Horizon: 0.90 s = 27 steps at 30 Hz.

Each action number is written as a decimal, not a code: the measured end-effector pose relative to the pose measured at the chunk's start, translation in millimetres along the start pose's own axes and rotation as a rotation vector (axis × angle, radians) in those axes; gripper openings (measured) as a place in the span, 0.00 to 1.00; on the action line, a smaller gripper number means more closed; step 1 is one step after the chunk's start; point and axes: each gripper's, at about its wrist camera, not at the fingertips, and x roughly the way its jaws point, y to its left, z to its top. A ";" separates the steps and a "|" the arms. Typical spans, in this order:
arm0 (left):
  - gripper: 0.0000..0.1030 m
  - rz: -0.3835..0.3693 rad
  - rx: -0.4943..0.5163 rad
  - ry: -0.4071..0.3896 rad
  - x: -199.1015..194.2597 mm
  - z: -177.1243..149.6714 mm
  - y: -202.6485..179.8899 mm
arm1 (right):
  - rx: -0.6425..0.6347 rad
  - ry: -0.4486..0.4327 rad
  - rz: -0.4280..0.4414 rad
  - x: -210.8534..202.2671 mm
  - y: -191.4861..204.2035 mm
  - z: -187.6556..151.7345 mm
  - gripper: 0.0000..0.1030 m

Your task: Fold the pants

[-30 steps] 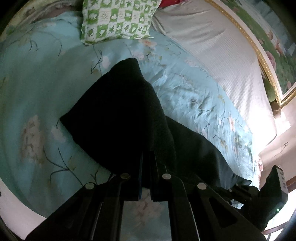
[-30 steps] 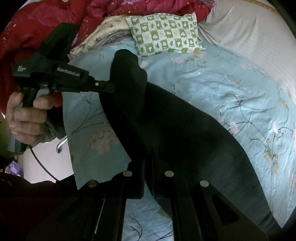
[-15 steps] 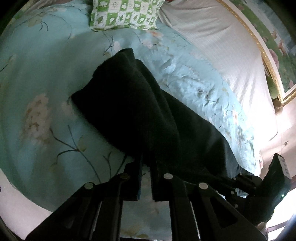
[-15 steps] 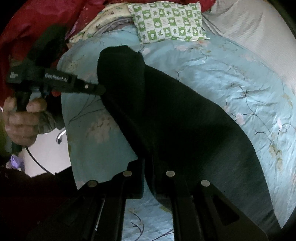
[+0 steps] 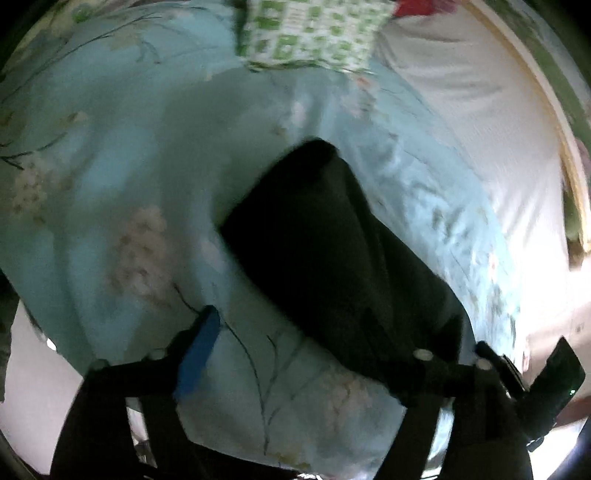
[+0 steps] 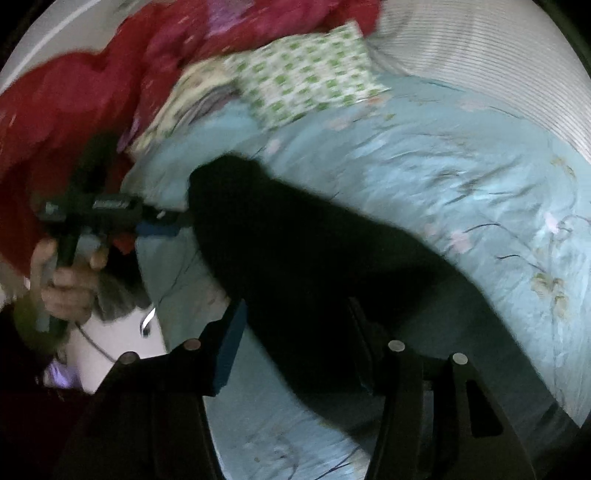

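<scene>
Now that both claws have sprung apart, the dark cloth they were pinching a moment ago is free: the left gripper [image 5: 291,347] shows its blue-padded finger wide of the other, nothing between them but bedspread, and the right gripper [image 6: 295,339] stands just as wide, its jaws straddling the near edge of the cloth without closing on it. A second ago each pair was shut tight on a raised edge of the pants; half a second ago they were lower and still clamped; now the pants [image 5: 332,251] lie dropped on the pale blue floral bedspread [image 5: 110,166], a doubled dark shape running from just in front of the grippers up toward the green checked pillow [image 5: 310,33], its far end well short of that pillow. From the right wrist the same pants [image 6: 314,258] spread between the two tools, with the left tool and the hand [image 6: 62,280] holding it on the far side from the pillow's striped neighbour, next to the red blanket [image 6: 74,99]. Both views are smeared by motion, so the edges cannot be read finely. My reading: one fold has just been laid and released, and whether another fold is needed depends on how neat that stack is.
</scene>
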 end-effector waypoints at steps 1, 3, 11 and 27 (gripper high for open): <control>0.78 0.005 -0.021 -0.006 -0.1 7.0 3.5 | 0.026 -0.010 -0.013 -1.5 -8.7 5.5 0.54; 0.78 0.024 -0.044 -0.003 1.9 15.9 7.8 | 0.097 -0.034 -0.033 -3.0 -32.8 20.4 0.54; 0.74 0.045 -0.043 0.021 23.5 22.7 21.2 | 0.188 0.080 -0.026 45.2 -77.7 65.9 0.54; 0.19 -0.004 0.118 -0.093 23.9 23.5 -1.3 | 0.009 0.212 -0.029 80.3 -43.1 65.1 0.14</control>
